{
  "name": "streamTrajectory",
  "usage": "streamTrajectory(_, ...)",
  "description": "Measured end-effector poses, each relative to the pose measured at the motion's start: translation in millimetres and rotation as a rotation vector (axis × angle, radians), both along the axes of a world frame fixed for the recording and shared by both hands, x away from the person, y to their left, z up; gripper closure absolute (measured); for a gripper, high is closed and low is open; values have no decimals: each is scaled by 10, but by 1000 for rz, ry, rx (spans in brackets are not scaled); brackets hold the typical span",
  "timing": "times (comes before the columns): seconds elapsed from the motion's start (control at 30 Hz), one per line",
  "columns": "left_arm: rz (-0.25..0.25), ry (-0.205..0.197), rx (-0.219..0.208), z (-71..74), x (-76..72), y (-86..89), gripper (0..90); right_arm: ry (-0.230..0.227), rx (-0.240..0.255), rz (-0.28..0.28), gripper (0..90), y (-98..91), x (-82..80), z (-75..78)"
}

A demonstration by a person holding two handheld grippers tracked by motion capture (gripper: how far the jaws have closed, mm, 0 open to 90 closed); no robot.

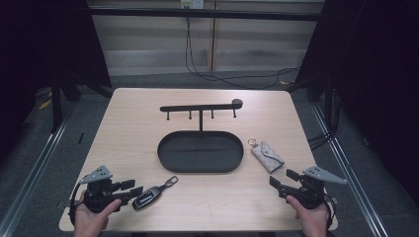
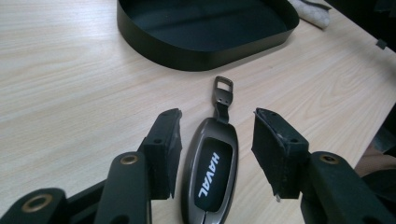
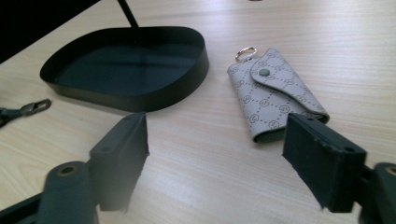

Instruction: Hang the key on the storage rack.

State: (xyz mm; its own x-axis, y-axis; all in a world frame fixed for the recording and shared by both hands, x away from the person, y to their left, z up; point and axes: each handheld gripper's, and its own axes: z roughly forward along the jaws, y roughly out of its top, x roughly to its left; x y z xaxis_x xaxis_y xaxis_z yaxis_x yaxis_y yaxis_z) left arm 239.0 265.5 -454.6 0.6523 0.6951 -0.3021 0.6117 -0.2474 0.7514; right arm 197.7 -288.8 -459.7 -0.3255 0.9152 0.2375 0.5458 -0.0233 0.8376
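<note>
A dark grey car key fob (image 1: pixel 148 197) marked HAVAL (image 2: pixel 210 172) lies flat near the table's front left, its metal loop pointing toward the tray. My left gripper (image 1: pixel 133 187) is open, with its jaws on either side of the fob (image 2: pixel 217 123); a gap shows at the right jaw. A beige patterned key pouch (image 1: pixel 267 156) with a ring lies right of the tray (image 3: pixel 273 95). My right gripper (image 1: pixel 281 177) stands open just short of the pouch's near end, nothing between its jaws (image 3: pixel 215 135).
A black oval tray (image 1: pixel 200 170) sits mid-table (image 2: pixel 201 58) (image 3: pixel 140 100), with a post behind it carrying a black hook bar (image 1: pixel 200 107). Bare wood lies between the tray and both grippers. The table's front edge is close under the hands.
</note>
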Motion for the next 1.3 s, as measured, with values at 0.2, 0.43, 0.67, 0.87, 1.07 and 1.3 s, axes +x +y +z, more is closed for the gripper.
streamTrajectory(0.2, 21, 23, -10, -17, 19, 40, 498, 9, 25, 1, 220, -40, -12, -3)
streamTrajectory(0.43, 81, 56, 42, -11, 25, 35, 481, 7, 18, 12, 233, -28, -32, 0)
streamTrajectory(0.67, 81, 24, 122, 97, -5, -57, 455, 8, 6, 12, 239, -25, -52, 6)
streamTrajectory(0.87, 50, 42, 126, 123, 40, -92, 435, 19, 8, 7, 240, -52, -48, 8)
streamTrajectory(1.07, 19, 67, 132, 179, 105, -142, 434, 13, 7, 2, 241, -69, -66, 11)
streamTrajectory(1.3, -64, 78, 192, 222, 157, -271, 394, 19, -1, 10, 245, -44, -58, 0)
